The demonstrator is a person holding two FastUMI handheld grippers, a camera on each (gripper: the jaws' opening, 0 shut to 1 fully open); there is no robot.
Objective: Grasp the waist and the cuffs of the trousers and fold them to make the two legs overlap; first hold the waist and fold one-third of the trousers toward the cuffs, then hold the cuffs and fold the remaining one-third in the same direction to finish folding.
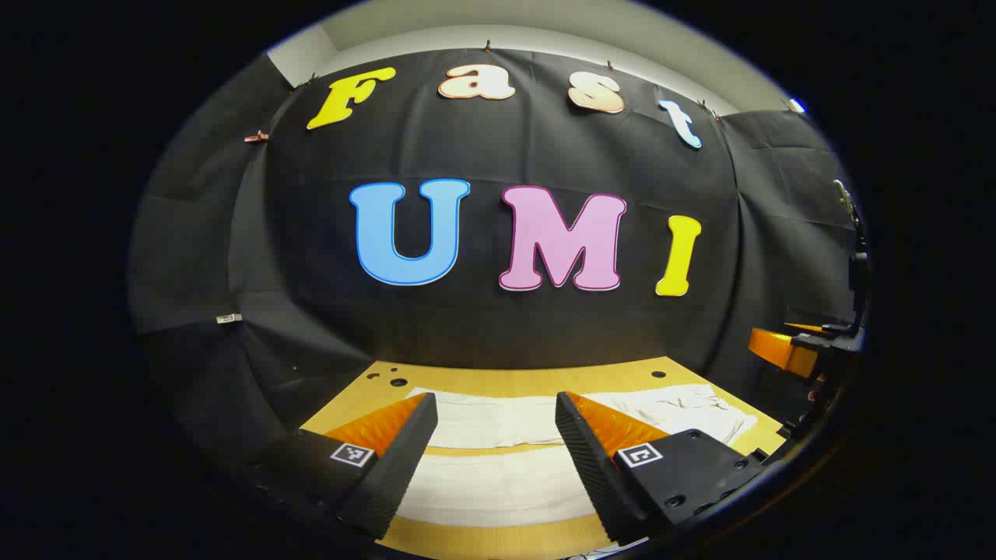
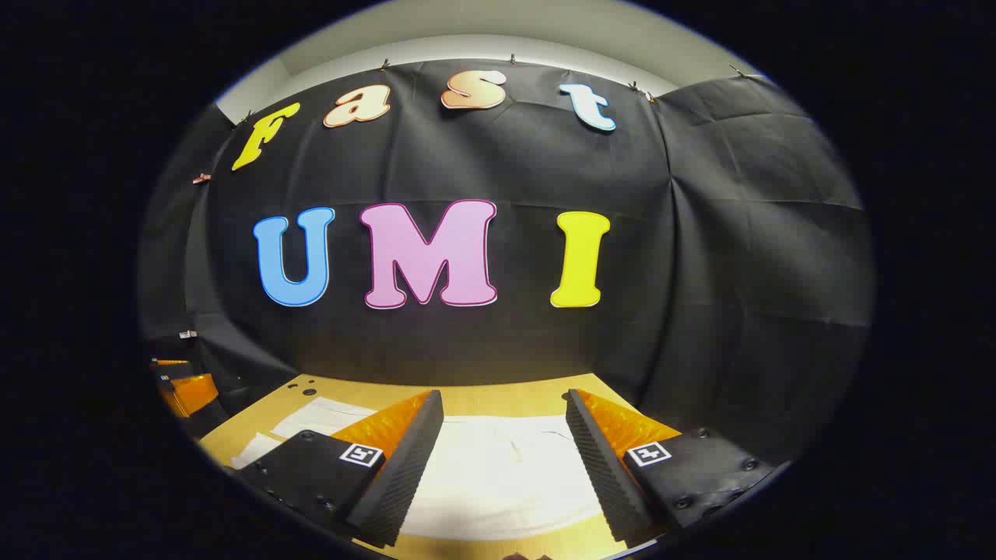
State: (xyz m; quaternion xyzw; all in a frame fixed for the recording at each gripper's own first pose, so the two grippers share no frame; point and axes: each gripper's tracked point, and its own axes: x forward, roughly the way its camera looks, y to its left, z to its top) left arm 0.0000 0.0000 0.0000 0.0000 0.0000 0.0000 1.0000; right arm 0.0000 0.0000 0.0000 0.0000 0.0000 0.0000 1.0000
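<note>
White trousers (image 1: pixel 498 482) lie spread flat on the wooden table (image 1: pixel 537 379), the two legs side by side with a strip of wood showing between them. The waist end lies rumpled at the right (image 1: pixel 685 412). My left gripper (image 1: pixel 496 408) hovers open above the legs, nothing between its fingers. In the right gripper view the same white trousers (image 2: pixel 498 474) lie below my right gripper (image 2: pixel 504 404), which is open and holds nothing. The right gripper (image 1: pixel 794 346) also appears at the far right edge of the left gripper view.
The table (image 2: pixel 498 389) ends at the black cloth wall behind it. A few small holes (image 1: pixel 398 382) mark its far left corner. The left gripper (image 2: pixel 183 389) appears at the left edge of the right gripper view.
</note>
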